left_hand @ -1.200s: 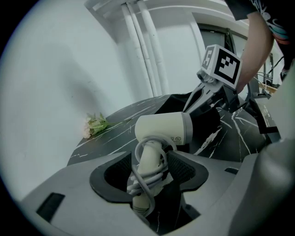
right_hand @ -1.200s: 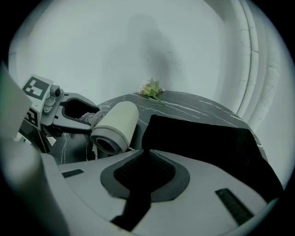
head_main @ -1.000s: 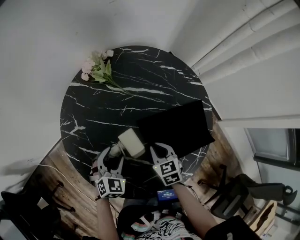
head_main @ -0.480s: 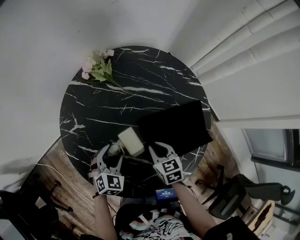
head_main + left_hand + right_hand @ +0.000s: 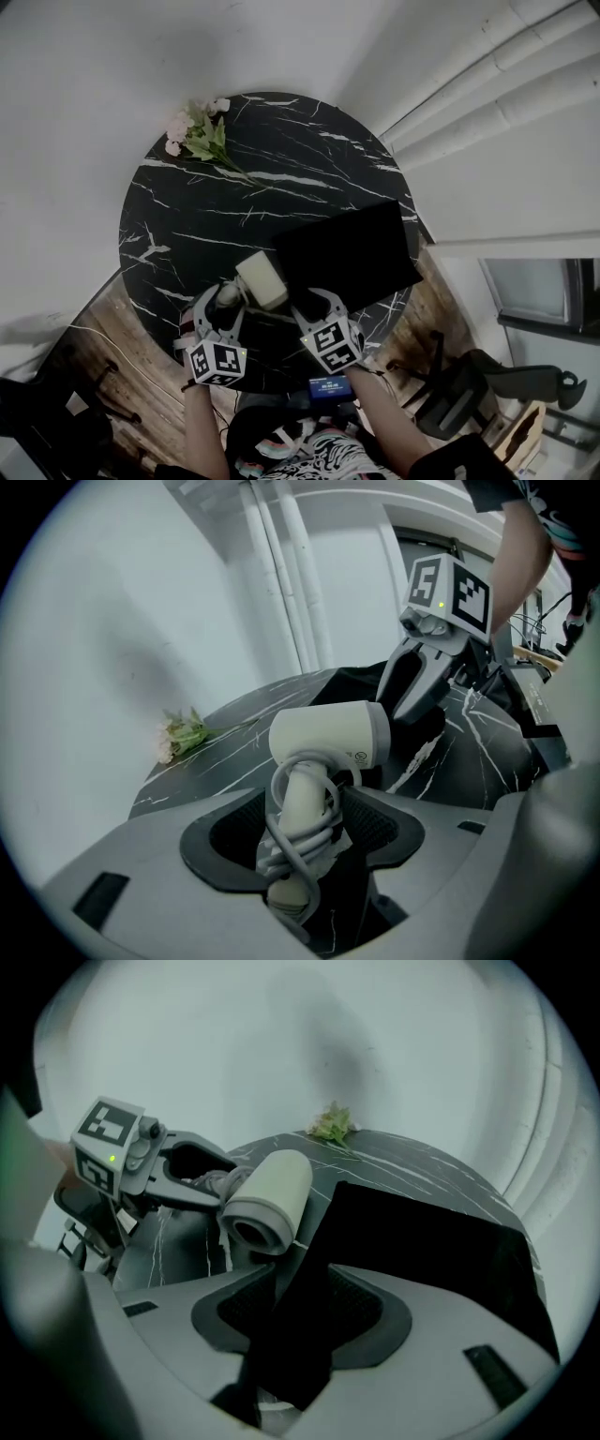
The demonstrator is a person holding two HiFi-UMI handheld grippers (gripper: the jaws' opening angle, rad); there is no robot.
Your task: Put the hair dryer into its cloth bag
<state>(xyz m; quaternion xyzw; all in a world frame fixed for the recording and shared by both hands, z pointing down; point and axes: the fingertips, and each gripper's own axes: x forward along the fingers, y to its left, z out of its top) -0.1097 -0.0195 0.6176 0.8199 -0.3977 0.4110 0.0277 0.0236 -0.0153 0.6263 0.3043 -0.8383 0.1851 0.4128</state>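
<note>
You are working two tongs over one round black surface veined in white. Your left tongs are clamping the cord-wrapped handle of the one white plastic hair dryer, which is sitting over the near part of the surface, just beside the one flat black cloth bag. Your right tongs have just been opening and are standing apart, with the bag's near edge between them. One small bunch of pink flowers is lying at the far rim.
</note>
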